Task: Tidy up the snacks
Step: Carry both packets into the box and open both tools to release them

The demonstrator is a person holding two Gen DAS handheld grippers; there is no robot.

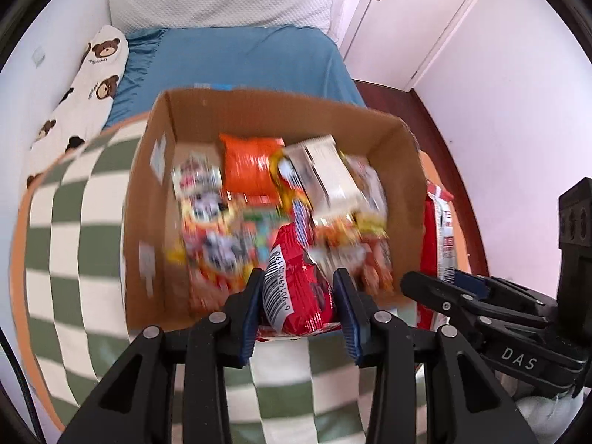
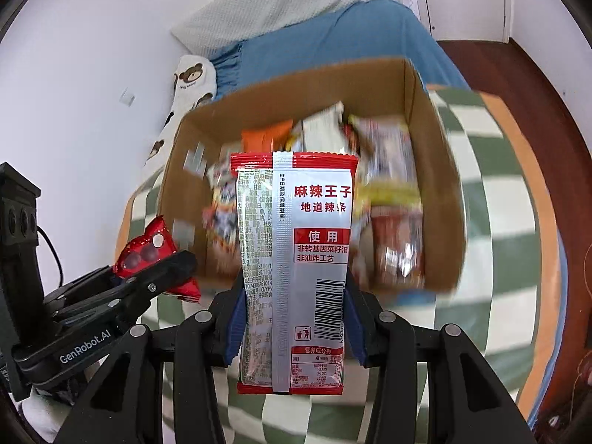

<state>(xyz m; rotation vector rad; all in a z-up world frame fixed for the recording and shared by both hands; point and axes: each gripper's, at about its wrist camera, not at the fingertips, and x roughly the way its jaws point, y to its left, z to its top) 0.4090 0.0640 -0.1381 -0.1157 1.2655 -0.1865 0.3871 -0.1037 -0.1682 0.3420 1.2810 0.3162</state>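
A cardboard box [image 1: 155, 192] full of mixed snack packets stands on a green-and-white checked cloth; it also shows in the right wrist view [image 2: 440, 192]. My left gripper [image 1: 299, 288] is shut on a shiny red snack packet [image 1: 296, 292] with a barcode, just over the box's near edge. From the right wrist view this gripper [image 2: 162, 270] holds that red packet [image 2: 148, 248] at the box's left. My right gripper [image 2: 294, 292] is shut on a tall red-and-silver spicy-strip packet [image 2: 314, 244], upright before the box. In the left wrist view it [image 1: 429, 285] sits right of the box with its packet [image 1: 440, 229].
The checked cloth [image 1: 74, 244] covers a round table with an orange rim. Behind is a bed with a blue sheet [image 1: 240, 59], a white pillow and a bear-print cushion [image 1: 85, 92]. White walls, a door [image 1: 384, 3] and dark wooden floor [image 2: 492, 63] lie to the right.
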